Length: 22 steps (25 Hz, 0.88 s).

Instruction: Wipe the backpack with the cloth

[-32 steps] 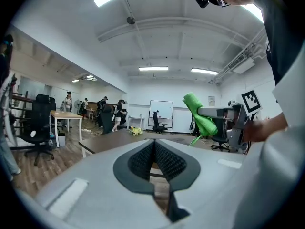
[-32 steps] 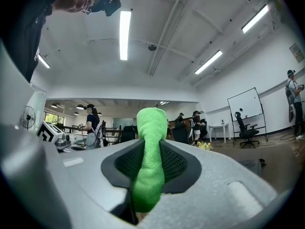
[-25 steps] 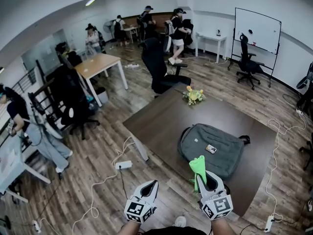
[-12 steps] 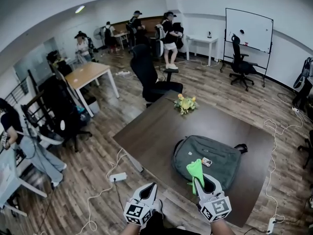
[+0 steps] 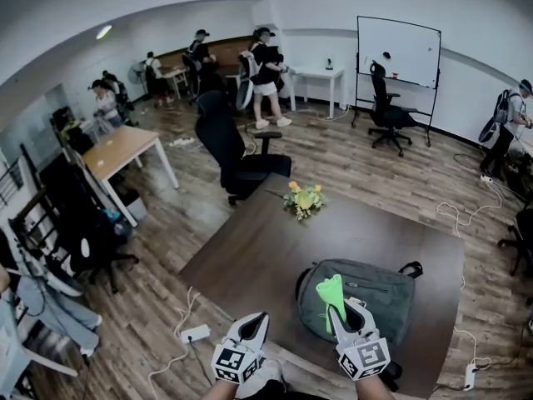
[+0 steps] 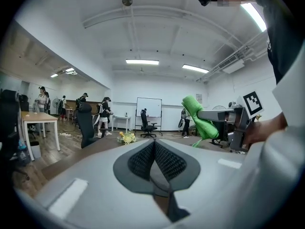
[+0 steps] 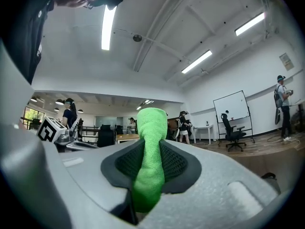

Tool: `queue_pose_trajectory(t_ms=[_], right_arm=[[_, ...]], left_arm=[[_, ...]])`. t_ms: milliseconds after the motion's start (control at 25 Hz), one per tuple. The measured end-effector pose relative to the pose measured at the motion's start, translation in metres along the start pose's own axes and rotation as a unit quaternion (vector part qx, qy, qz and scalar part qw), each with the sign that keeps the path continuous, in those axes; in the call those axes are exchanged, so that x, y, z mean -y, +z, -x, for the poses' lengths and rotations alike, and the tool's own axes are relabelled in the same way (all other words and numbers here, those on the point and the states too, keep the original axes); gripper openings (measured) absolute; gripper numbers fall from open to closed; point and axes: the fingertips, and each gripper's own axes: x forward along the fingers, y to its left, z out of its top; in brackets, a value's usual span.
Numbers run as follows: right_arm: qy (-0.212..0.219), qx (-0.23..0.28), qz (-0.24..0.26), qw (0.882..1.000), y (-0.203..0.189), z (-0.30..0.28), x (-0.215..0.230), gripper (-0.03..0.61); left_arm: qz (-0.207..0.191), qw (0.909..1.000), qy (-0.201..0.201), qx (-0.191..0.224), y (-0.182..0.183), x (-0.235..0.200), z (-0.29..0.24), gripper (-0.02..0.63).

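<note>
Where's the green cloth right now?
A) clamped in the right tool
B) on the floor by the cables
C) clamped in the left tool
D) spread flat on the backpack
A: the right gripper view shows the green cloth pinched between the jaws of the right tool and sticking upward, not spread on the backpack; the left tool is shut on nothing.

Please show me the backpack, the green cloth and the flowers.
backpack [image 5: 387, 302], head view, its grey front panel.
green cloth [image 7: 151, 142], right gripper view, middle of the strip.
flowers [image 5: 304, 198], head view, the yellow blooms.
</note>
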Motion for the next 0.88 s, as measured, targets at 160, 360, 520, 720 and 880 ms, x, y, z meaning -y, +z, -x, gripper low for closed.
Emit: queue_pose_trajectory(t_ms=[160, 360, 520, 720, 880], right_arm=[[-0.024, 0.000, -0.015, 1.000, -0.008, -0.032, 0.006, 0.094], [-0.050, -0.008, -0.006, 0.999, -0.013, -0.066, 0.006, 0.094], [-0.075, -0.011, -0.007, 0.997, -0.017, -0.080, 0.010, 0.094], [-0.109, -0.025, -0.004, 0.994, -0.026, -0.082, 0.021, 0.094], [-0.143, -0.037, -0.036, 0.988, -0.043, -0.078, 0.045, 0.094]], left_arm=[[-0.002, 0.9996, -0.028, -0.002, 0.004, -0.029, -0.026, 0.020], [0.000, 0.9983, -0.059, -0.006, 0.003, -0.057, -0.047, 0.020], [0.000, 0.9956, -0.093, -0.009, -0.001, -0.065, -0.063, 0.020], [-0.001, 0.9918, -0.127, -0.015, -0.002, -0.066, -0.084, 0.020], [-0.005, 0.9885, -0.150, -0.018, -0.006, -0.059, -0.106, 0.020]])
